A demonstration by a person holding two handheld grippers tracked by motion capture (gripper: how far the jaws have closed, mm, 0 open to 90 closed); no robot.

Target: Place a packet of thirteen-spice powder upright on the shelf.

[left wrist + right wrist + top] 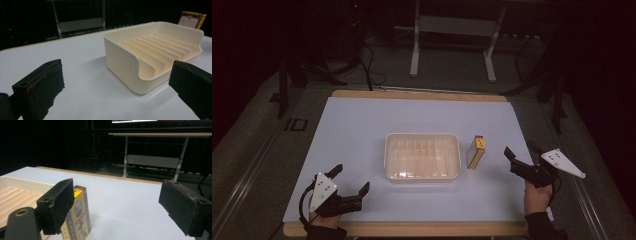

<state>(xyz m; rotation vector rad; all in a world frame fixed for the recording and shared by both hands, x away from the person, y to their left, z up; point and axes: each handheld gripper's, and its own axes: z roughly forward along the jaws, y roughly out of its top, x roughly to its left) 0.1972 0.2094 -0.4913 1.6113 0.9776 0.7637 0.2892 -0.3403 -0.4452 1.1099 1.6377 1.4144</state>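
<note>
A cream tray (422,135) with ribbed dividers sits mid-table on the white sheet (357,125). A small yellow-and-brown box (475,151) stands on edge just right of it. My left gripper (351,180) rests open near the front left corner, its jaws angled toward the tray. In the left gripper view the tray (120,60) lies ahead between the spread jaws of the left gripper (116,86), with the box (192,19) behind it. My right gripper (520,150) is open to the right of the box. In the right gripper view the box (79,216) stands just behind the left jaw of the right gripper (117,205), with the tray (25,182) at the left.
The wooden table edge (412,229) runs along the front, under the sheet. A white desk frame (452,30) and loose cables (367,70) stand on the dark floor beyond the far edge. Bare sheet surrounds the tray on all sides.
</note>
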